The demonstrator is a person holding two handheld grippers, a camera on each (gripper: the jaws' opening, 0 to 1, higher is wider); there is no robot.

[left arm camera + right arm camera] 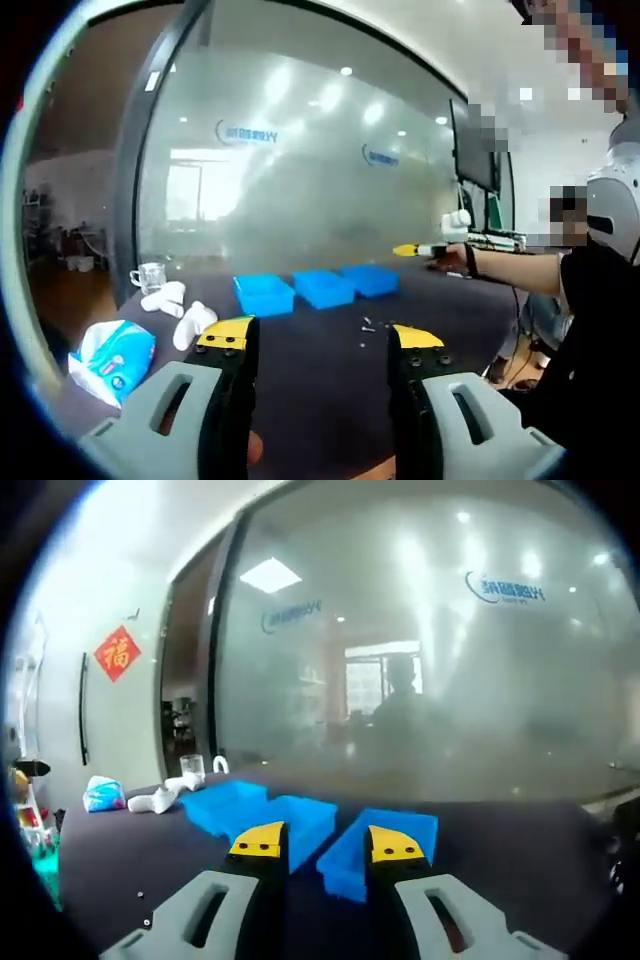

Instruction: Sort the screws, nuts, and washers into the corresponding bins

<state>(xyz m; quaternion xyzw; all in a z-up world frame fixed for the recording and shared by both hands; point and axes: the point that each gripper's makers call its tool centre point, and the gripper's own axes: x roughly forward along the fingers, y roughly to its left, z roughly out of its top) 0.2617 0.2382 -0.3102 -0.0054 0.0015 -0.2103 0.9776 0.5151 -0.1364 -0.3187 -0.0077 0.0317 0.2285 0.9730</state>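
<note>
Three blue bins stand in a row on the dark table: left bin [265, 295], middle bin [323, 288], right bin [370, 279]. A few small screws and nuts [368, 325] lie loose on the table in front of them. My left gripper [320, 338] is held back from the table's near side, open and holding nothing. The right gripper [418, 250] hovers past the right bin, held in a person's hand. In the right gripper view, my right gripper [327, 844] is open just above the bins [300, 820], and tiny hardware bits [141, 894] lie at the lower left.
A tissue pack [115, 355], white crumpled items [180, 310] and a glass cup [150, 275] sit at the table's left end. A frosted glass wall [300, 170] rises behind the table. A person in black [590, 330] is at the right.
</note>
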